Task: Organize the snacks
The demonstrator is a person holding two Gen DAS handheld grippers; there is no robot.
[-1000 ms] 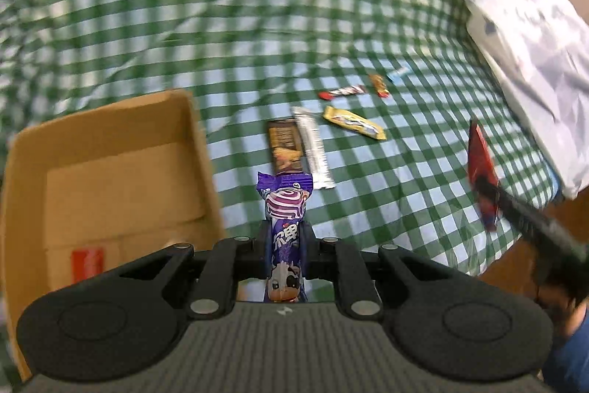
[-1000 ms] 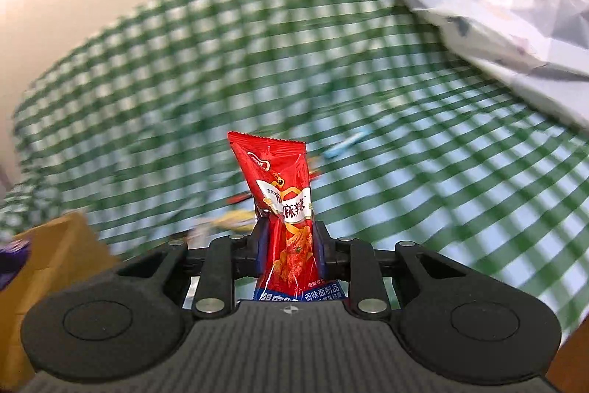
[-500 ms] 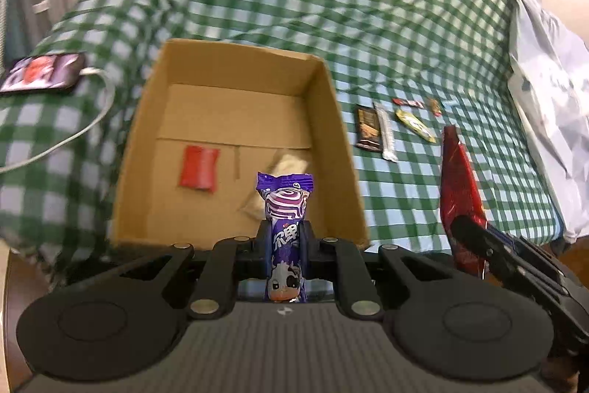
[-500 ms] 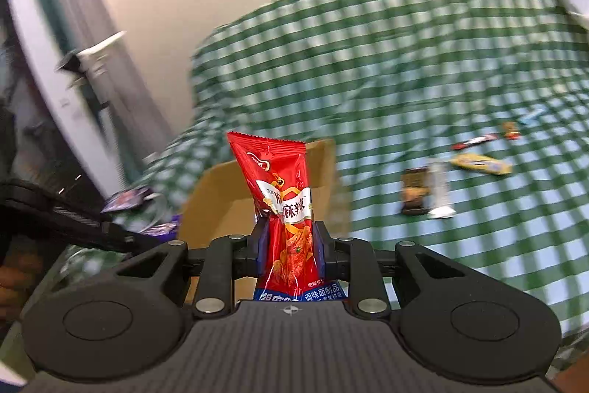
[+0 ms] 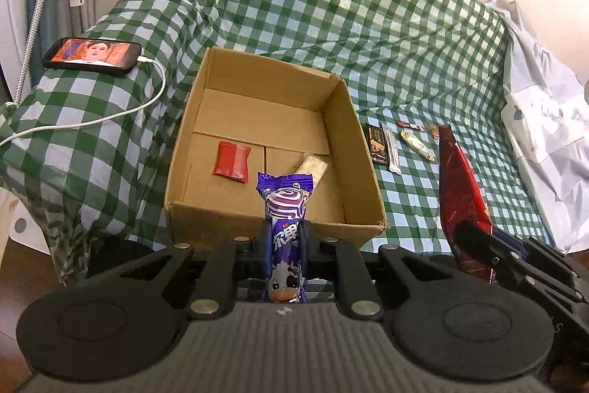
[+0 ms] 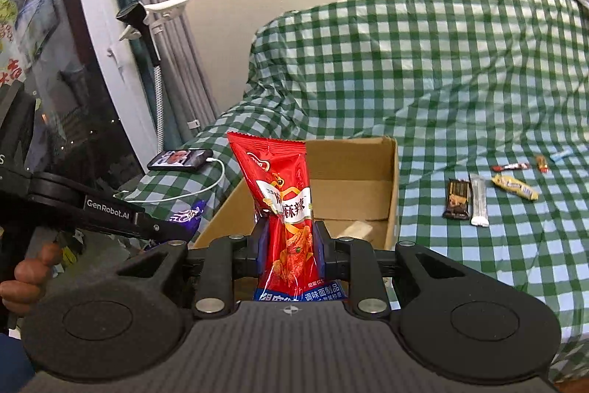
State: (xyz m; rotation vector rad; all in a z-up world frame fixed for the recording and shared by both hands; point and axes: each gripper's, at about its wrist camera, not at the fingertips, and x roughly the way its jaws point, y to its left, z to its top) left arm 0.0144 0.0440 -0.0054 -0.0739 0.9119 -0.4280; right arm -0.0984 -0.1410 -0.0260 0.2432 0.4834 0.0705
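Box [image 5: 362, 150] lies just ahead of and below both grippers, open side up. Left fingers [image 5: 265, 242] clench an upright purple bar [image 5: 286, 227]; right fingers [image 6: 262, 245] clench an upright red packet [image 6: 285, 205], seemingly equally near.

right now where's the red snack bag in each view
Left wrist: red bag at right edge, seen edge-on, in the right gripper.
Right wrist: centre, upright between the jaws, in front of the box.
Shared landmark: the box.
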